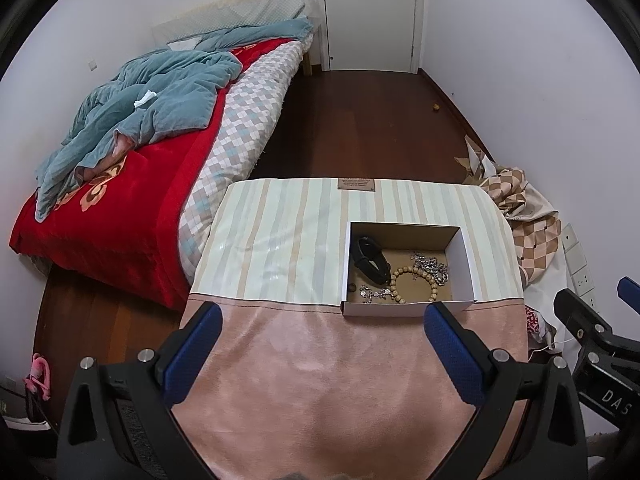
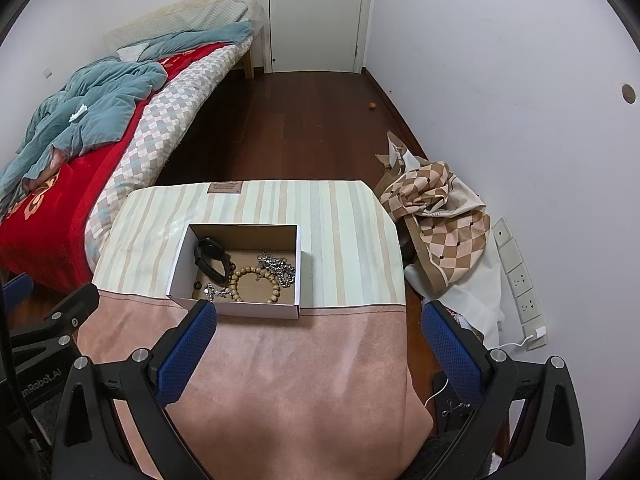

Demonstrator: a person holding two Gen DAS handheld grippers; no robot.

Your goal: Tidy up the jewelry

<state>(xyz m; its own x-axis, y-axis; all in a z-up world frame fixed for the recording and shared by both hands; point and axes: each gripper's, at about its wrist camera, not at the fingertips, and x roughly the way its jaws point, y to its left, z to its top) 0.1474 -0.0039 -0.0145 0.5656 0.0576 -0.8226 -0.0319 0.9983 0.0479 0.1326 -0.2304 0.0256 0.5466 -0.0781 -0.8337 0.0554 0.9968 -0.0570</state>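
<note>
A white cardboard box [image 1: 468,258] [image 2: 178,264] stands on the cloth-covered table [image 1: 280,240] [image 2: 348,232]. Inside lie a black watch band [image 1: 372,258] [image 2: 210,260], a wooden bead bracelet [image 1: 416,282] [image 2: 256,282], a silver chain [image 1: 434,266] [image 2: 280,268], a small charm bracelet [image 1: 374,292] [image 2: 216,292] and a small dark ring [image 1: 352,288] [image 2: 196,284]. My left gripper [image 1: 322,320] is open and empty, hovering over the pink part of the cloth just in front of the box. My right gripper [image 2: 318,318] is open and empty, in front and to the right of the box.
A bed [image 1: 132,152] [image 2: 80,132] with a red blanket and teal quilt stands to the left. A checked cloth pile [image 1: 528,216] [image 2: 440,208] lies on the floor at the right by wall sockets [image 2: 520,280]. A white door [image 1: 372,12] [image 2: 316,12] is at the back.
</note>
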